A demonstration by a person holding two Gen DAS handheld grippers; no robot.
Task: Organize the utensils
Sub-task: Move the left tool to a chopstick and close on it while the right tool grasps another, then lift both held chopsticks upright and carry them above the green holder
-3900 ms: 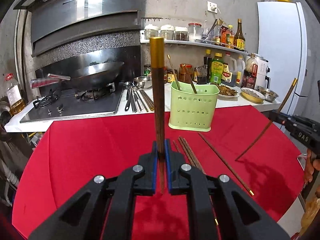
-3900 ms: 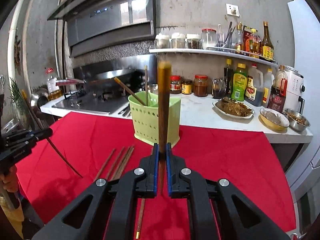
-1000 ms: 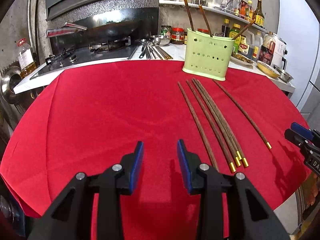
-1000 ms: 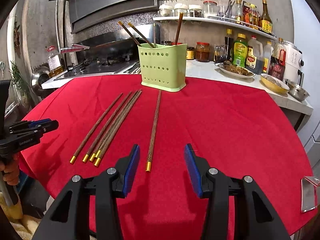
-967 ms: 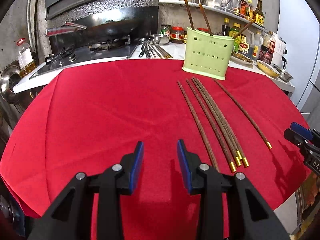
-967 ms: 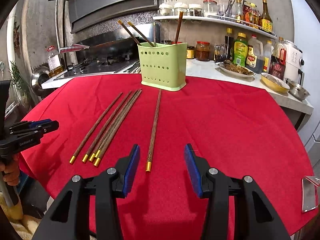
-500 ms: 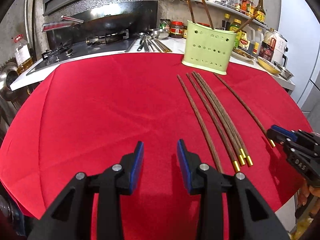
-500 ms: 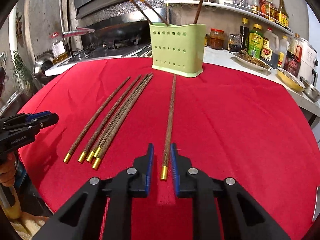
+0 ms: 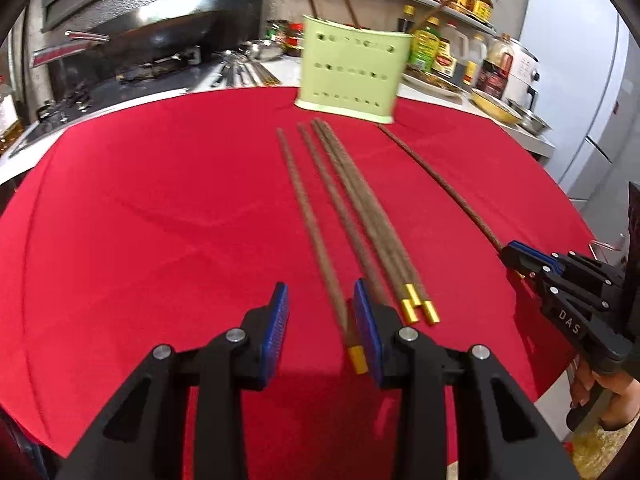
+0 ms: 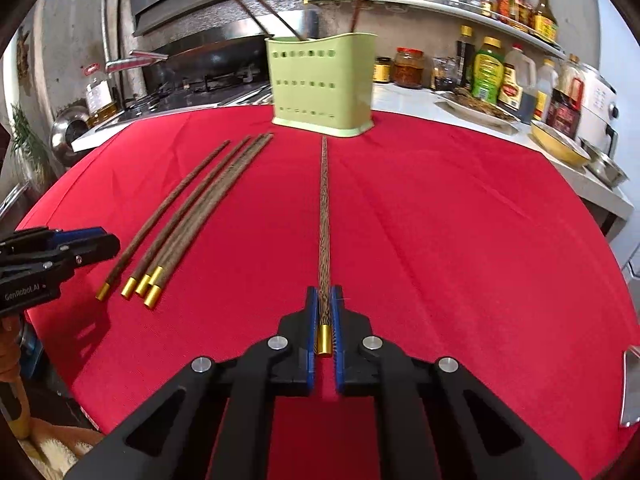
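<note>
Right gripper [image 10: 324, 312] has just closed onto the lone chopstick [image 10: 324, 216]; left gripper [image 9: 320, 312] gapes, straddling the outermost chopstick [image 9: 316, 240] beside three others [image 9: 368, 216], green holder [image 9: 352, 68] beyond

Red cloth, brown sticks, green holder

The plain red tablecloth [image 10: 440, 220] carries dark brown wooden chopsticks with gold metal caps [image 10: 176, 216]; the pale green plastic holder dotted with rows of holes [image 10: 320, 84] stands behind; the black grippers' pads [image 9: 276, 320] are blue.
</note>
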